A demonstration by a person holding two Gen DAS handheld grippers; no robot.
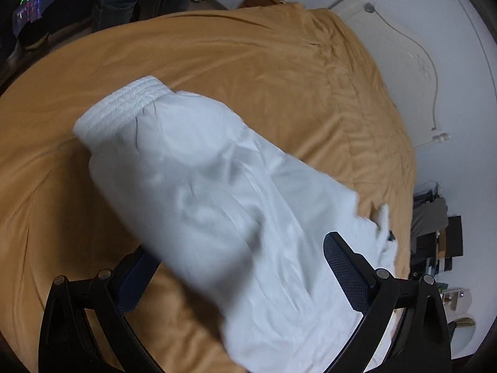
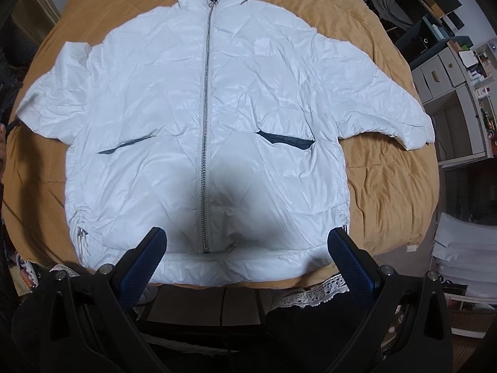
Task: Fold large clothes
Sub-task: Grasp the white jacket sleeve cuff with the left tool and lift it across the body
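A white puffer jacket (image 2: 198, 118) lies flat and zipped on an orange bedspread (image 2: 388, 180), collar far, hem near, both sleeves spread out. My right gripper (image 2: 247, 242) is open and empty, hovering just above the hem near the zipper's bottom end. In the left wrist view a white sleeve (image 1: 217, 192) with a ribbed cuff (image 1: 124, 105) runs between the fingers of my left gripper (image 1: 242, 255). The jaws are wide apart. The sleeve covers the left finger's tip, so whether it touches the cloth is unclear.
The orange bedspread (image 1: 248, 62) covers the whole bed, with a white headboard (image 1: 403, 56) on one side. Shelves and boxes (image 2: 450, 71) stand to the right of the bed. A lace trim (image 2: 310, 292) hangs at the near edge.
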